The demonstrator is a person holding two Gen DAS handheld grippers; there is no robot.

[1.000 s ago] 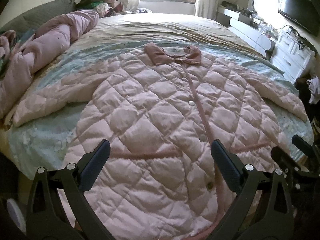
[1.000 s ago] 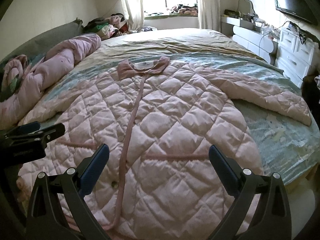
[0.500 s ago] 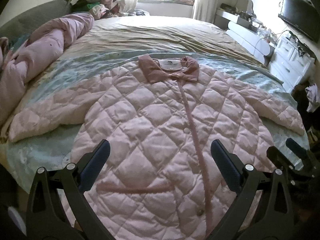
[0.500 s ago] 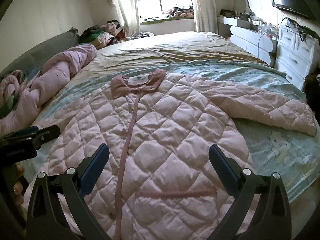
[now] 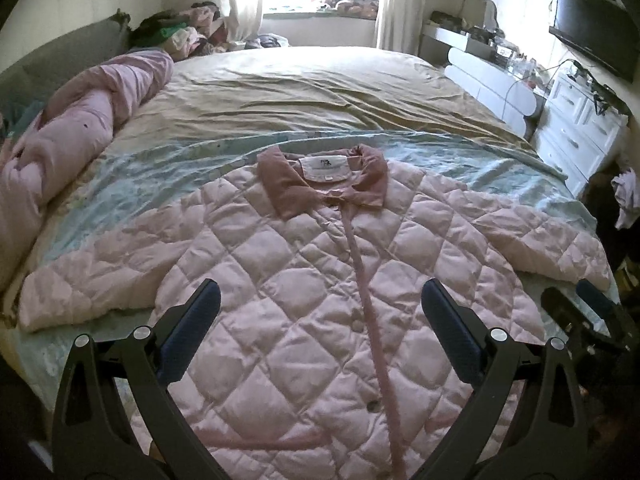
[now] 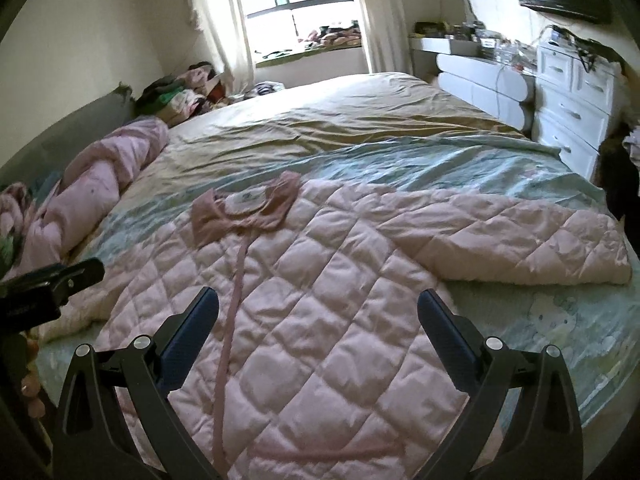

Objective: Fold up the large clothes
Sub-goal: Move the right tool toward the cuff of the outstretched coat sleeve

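Observation:
A large pale pink quilted coat (image 5: 304, 280) lies flat and face up on the bed, darker pink collar (image 5: 320, 184) away from me, both sleeves spread out. It also shows in the right wrist view (image 6: 320, 300), with its right sleeve (image 6: 520, 248) lying on the blue sheet. My left gripper (image 5: 320, 328) is open and empty above the coat's lower front. My right gripper (image 6: 318, 328) is open and empty above the coat's lower right part. Each gripper shows at the edge of the other's view.
The bed (image 5: 320, 92) has a tan sheet at the far side and a light blue sheet (image 6: 440, 160) under the coat. A rolled pink duvet (image 5: 72, 136) lies along the left. White drawers (image 6: 576, 108) stand at the right. Clothes are piled by the window (image 6: 180, 92).
Both grippers have lifted and tilted up, so the coat sits lower and farther in both views. Both stay open and empty. The coat has not moved.

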